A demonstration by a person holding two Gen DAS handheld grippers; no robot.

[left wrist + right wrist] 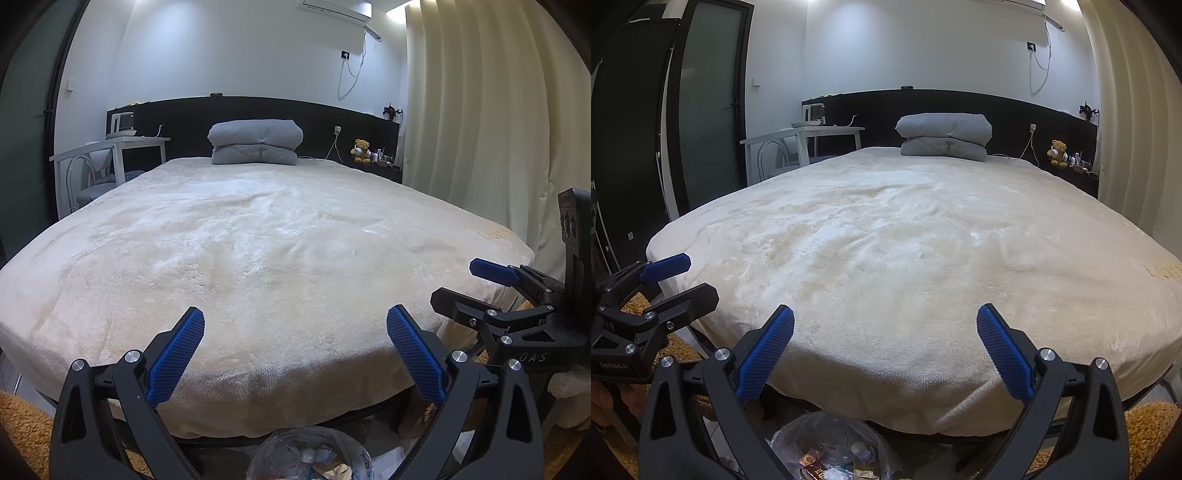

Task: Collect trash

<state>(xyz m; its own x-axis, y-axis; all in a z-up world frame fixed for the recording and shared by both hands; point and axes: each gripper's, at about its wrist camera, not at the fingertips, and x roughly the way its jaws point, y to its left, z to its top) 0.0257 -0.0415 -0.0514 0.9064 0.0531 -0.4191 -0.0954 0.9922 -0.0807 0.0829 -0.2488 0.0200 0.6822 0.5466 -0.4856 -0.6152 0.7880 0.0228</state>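
Note:
A bin lined with a clear plastic bag point(310, 456) stands on the floor at the foot of the bed, with crumpled wrappers and paper inside; it also shows in the right wrist view point(831, 448). My left gripper point(295, 350) is open and empty, held above the bin and the bed's front edge. My right gripper point(885, 349) is open and empty beside it, to the right. Each gripper shows at the side of the other's view. The cream blanket on the bed point(258, 240) shows no loose trash.
A folded grey quilt point(255, 142) lies at the black headboard. A white desk point(110, 146) with a kettle stands at the left, a teddy bear point(361, 150) and small bottles at the right. Curtains point(480, 110) hang at the right. Orange shaggy rug point(1152, 424) lies on the floor.

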